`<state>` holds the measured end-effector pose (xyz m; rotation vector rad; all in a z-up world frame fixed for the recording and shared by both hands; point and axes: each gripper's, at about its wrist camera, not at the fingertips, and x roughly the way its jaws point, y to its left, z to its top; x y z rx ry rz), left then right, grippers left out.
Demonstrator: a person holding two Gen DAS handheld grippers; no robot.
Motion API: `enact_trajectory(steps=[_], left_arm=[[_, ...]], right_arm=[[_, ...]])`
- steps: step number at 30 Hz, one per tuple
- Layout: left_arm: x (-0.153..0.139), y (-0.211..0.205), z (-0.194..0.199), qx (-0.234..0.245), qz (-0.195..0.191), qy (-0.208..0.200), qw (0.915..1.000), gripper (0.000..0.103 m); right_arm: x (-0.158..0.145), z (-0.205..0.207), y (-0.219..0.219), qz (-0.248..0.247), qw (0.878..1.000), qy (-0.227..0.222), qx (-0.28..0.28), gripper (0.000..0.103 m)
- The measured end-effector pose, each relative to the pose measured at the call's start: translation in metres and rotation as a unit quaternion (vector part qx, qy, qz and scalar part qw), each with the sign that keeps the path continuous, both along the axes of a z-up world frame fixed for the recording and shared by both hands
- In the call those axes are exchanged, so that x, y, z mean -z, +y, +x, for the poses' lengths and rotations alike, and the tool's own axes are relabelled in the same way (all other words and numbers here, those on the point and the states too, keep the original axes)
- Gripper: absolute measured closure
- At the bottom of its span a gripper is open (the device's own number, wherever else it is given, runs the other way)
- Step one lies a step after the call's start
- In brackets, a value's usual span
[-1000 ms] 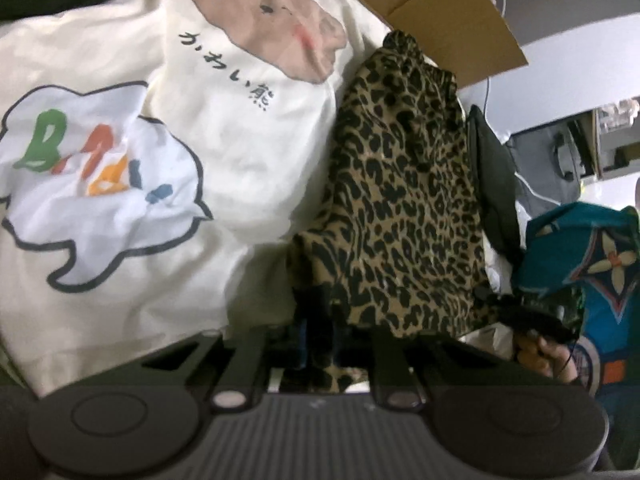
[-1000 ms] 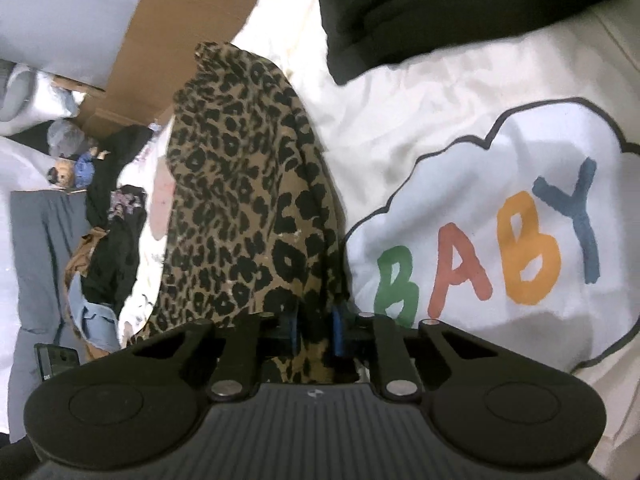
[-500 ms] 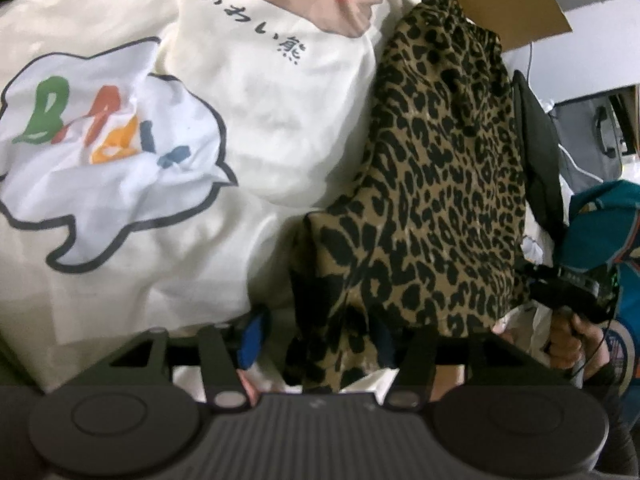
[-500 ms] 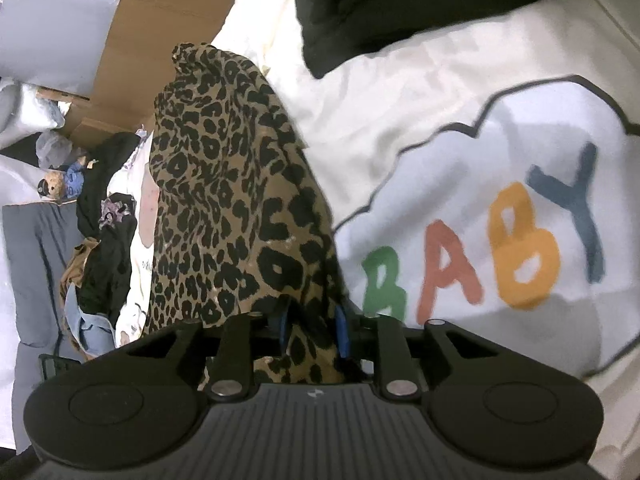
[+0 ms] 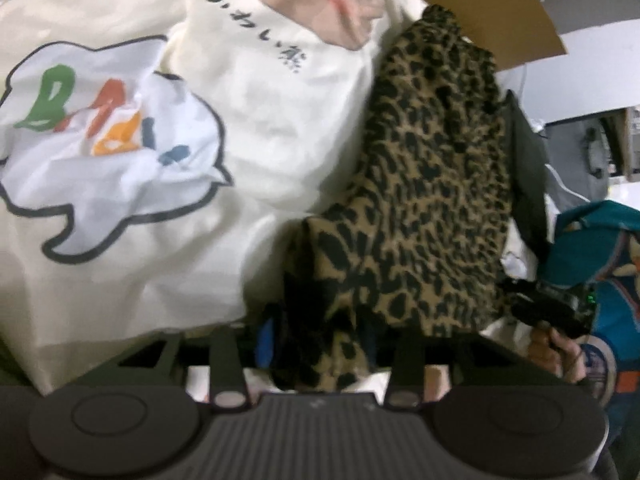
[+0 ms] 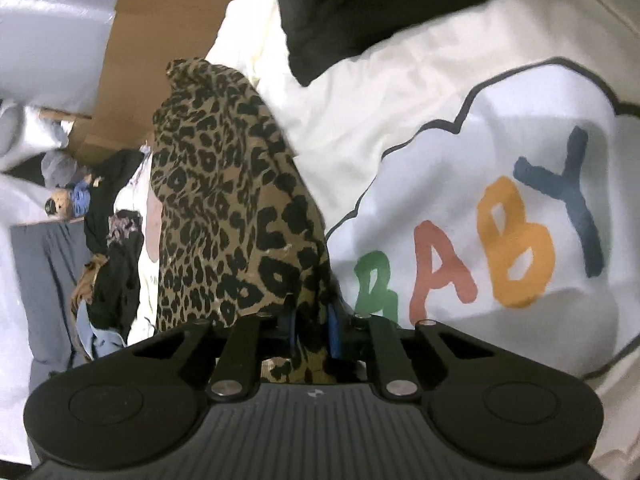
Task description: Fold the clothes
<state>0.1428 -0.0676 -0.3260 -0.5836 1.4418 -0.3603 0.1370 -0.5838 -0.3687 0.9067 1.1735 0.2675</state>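
Note:
A leopard-print garment (image 5: 420, 200) lies in a long bunched strip on cream bedding printed with "BABY" (image 5: 120, 160). My left gripper (image 5: 328, 340) straddles its near end. The jaws are closing, the cloth hangs between them, and the pads do not visibly press it. In the right wrist view the same garment (image 6: 224, 208) runs away toward the upper left. My right gripper (image 6: 312, 328) has its blue pads pinched on a fold of its near edge, the jaws still closing. The "BABY" print (image 6: 480, 240) lies to the right.
A cardboard box (image 5: 500, 12) stands beyond the garment's far end. A black garment (image 6: 380, 8) lies at the top of the bedding. A pile of dark and blue clothes (image 6: 112, 248) sits at the left. A hand (image 5: 556, 348) on a black handle shows at the right.
Both grippers opened off the leopard garment and are narrowing on it again. The left jaws spread widest, and a thicker bunch of cloth now hangs between them.

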Motion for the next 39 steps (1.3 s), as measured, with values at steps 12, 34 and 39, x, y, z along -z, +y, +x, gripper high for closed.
enact_trajectory(steps=[12,34,39], left_arm=[[-0.009,0.008,-0.004,-0.031,-0.030,0.010,0.9990,0.097],[-0.098,0.033,-0.007,-0.035,-0.085,-0.079,0.9927,0.098],[-0.112,0.056,-0.017,-0.038,-0.092,-0.084,0.9915,0.098]], right_arm=[[-0.021,-0.007,0.005,-0.016,1.000,-0.025,0.001,0.101],[-0.120,-0.027,0.047,-0.004,0.995,-0.098,-0.007,0.102],[-0.135,-0.041,0.061,0.001,0.995,-0.098,-0.017,0.102]])
